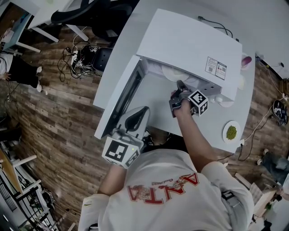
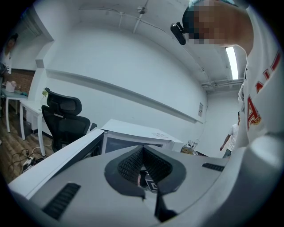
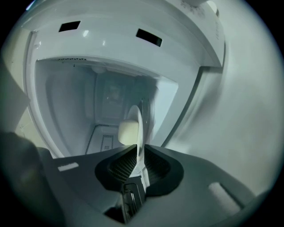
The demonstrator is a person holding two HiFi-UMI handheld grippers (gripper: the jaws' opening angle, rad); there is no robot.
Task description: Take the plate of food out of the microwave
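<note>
A white microwave (image 1: 189,40) stands on a white table, its door (image 1: 122,97) swung open to the left. My right gripper (image 1: 179,85) reaches into the opening and is shut on the rim of a white plate (image 1: 174,73). In the right gripper view the plate (image 3: 139,128) shows edge-on between the jaws of the right gripper (image 3: 139,153), with a pale round piece of food (image 3: 128,132) on its left side, inside the white cavity. My left gripper (image 1: 137,116) hangs near the door's near end, shut and holding nothing; its view looks over the microwave (image 2: 137,133) past the left gripper's (image 2: 143,148) closed tips.
A small plate of green food (image 1: 231,132) sits near the table's right front edge. A pink object (image 1: 246,61) lies behind the microwave. Office chair (image 1: 90,13) and floor cables (image 1: 79,58) are at the left. A person (image 2: 231,137) stands far off.
</note>
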